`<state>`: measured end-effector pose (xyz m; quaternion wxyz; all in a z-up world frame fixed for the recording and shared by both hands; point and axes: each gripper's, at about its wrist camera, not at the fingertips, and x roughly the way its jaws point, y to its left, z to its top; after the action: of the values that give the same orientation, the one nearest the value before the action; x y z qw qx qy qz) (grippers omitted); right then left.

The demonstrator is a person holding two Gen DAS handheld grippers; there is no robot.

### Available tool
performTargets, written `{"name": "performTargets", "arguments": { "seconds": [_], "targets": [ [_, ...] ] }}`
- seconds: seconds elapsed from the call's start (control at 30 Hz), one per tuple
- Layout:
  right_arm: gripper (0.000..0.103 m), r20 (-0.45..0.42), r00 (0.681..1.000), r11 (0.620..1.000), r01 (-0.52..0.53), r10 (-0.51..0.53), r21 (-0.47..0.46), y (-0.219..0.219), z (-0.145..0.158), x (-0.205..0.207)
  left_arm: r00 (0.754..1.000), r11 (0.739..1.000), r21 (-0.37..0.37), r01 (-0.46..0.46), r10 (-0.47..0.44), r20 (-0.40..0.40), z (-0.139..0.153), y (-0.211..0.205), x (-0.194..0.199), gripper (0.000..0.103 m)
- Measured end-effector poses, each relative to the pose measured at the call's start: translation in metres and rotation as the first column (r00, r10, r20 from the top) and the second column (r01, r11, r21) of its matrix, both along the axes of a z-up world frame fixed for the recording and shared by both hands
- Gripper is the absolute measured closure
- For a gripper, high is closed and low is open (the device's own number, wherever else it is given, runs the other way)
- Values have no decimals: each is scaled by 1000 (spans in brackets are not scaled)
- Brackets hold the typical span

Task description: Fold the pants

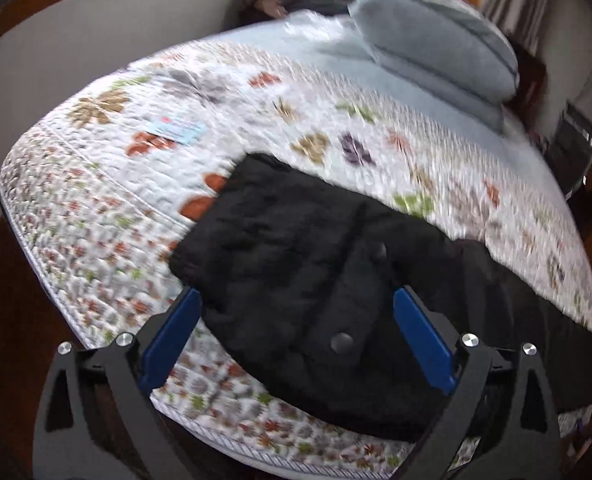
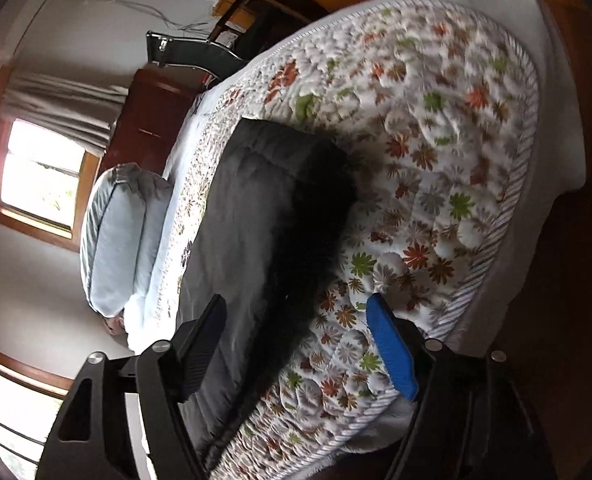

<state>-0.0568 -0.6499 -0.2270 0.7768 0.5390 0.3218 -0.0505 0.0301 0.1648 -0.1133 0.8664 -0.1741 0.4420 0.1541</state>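
Black pants lie folded over on the flowered quilt near the bed's front edge, a buttoned pocket flap facing up. My left gripper hangs just above them with its blue fingers wide apart, nothing gripped. In the right wrist view the same pants stretch away along the bed, dark grey in the light. My right gripper stands open over their near end, its fingers either side of the cloth's edge without pressing it.
A stack of pale blue pillows sits at the head of the bed. The quilt's striped border marks the mattress edge, with dark wooden floor beyond. A chair and wooden furniture stand by the wall near the window.
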Motion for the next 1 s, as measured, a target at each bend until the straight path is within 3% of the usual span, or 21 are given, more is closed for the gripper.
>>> {"name": "performTargets", "arguments": {
  "seconds": [0.1,0.37,0.63,0.8,0.9,0.97,1.0],
  "targets": [
    [28,40,999,999,-10,8,44,2,-6,7,998,999,32,37,-35,-54,-12,-13,11,6],
    [28,44,999,999,-20,18,39,4,-7,24,989,989,105,103,-90,-118,-27,-22,16,6],
    [33,72,997,999,-29,27,31,2,-8,34,988,994,80,68,-56,-144,-40,-7,12,6],
    [39,115,993,994,-50,39,95,6,-14,49,989,999,35,34,-28,-147,-49,3,9,6],
    [61,134,990,993,-53,38,109,10,-17,56,989,999,34,39,-34,-146,-50,4,8,6],
    [87,146,989,993,-52,36,103,11,-16,59,988,998,42,49,-42,-151,-51,3,8,6],
    [88,152,988,993,-54,38,101,11,-16,60,987,998,45,52,-45,-153,-52,3,8,6]
  ]
}}
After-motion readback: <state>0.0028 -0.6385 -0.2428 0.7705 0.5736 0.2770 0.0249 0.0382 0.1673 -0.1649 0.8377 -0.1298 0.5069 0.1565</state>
